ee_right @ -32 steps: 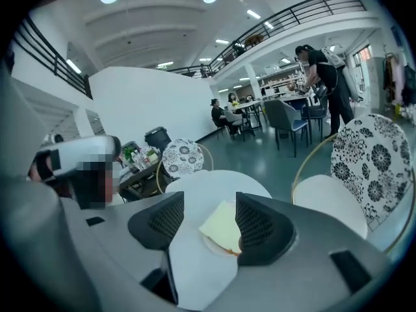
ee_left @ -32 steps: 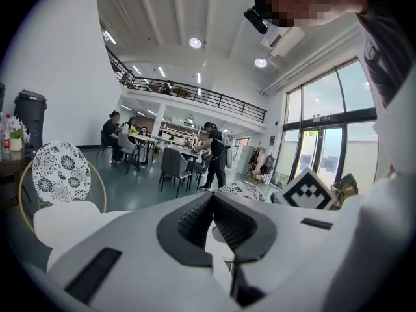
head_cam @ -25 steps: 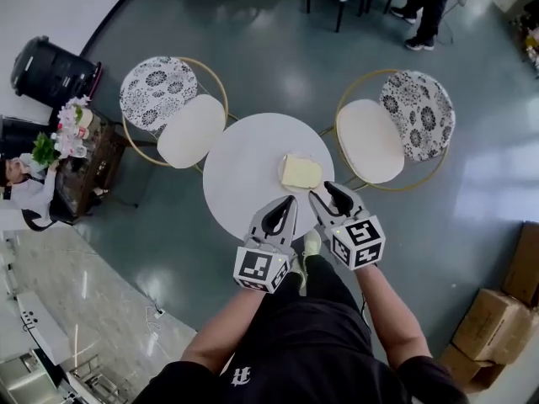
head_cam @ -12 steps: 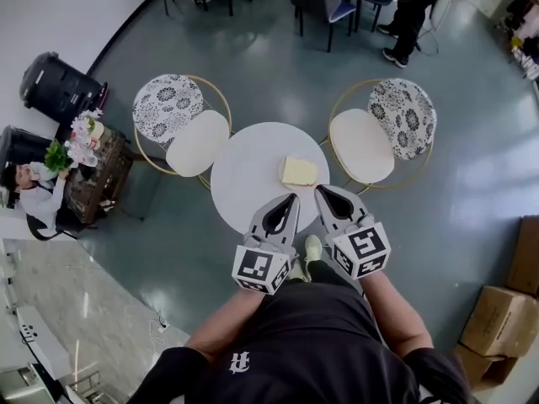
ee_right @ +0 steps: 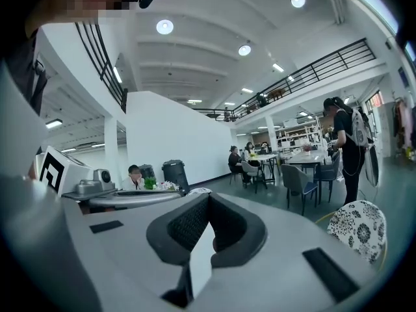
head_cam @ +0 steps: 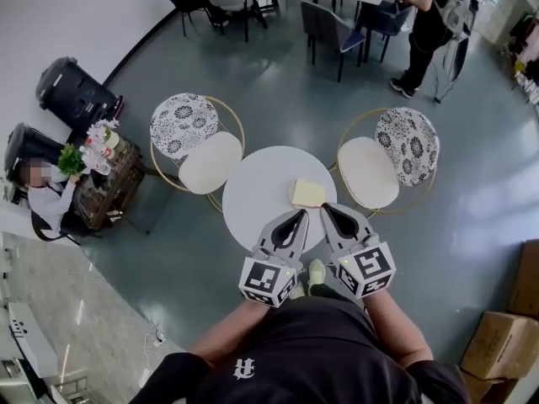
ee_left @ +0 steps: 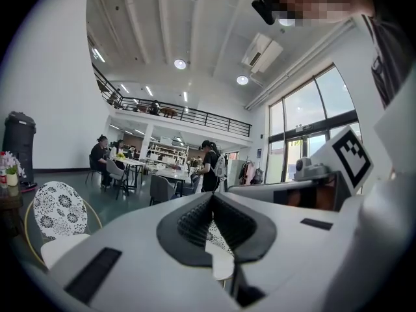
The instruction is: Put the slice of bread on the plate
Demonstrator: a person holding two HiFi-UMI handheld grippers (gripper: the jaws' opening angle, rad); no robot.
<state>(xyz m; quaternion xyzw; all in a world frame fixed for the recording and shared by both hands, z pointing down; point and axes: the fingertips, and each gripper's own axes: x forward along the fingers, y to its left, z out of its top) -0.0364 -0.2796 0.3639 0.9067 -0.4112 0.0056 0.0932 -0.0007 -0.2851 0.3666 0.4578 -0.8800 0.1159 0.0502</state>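
A pale slice of bread [head_cam: 308,194] lies on a white plate [head_cam: 290,200] that barely stands out from the round white table [head_cam: 253,192], on the table's right side. Both grippers hang side by side above the table's near edge, apart from the bread. My left gripper [head_cam: 300,216] is shut and empty, its ribbed pads [ee_left: 195,218] meeting. To its right, my right gripper [head_cam: 326,209] is also shut with nothing between its pads [ee_right: 188,225]. Both gripper views look out level over the room, so neither shows the bread.
Two chairs with floral backs and cream seats flank the table, one on the left [head_cam: 198,141], one on the right [head_cam: 387,158]. A side table with flowers [head_cam: 101,171] and black bins [head_cam: 76,91] stand at the left. Cardboard boxes [head_cam: 497,352] sit lower right. People are at far tables [head_cam: 429,23].
Both grippers have risen away from the table and now point out level. The bread stays on the plate. The head view has tilted up, showing more of the room.
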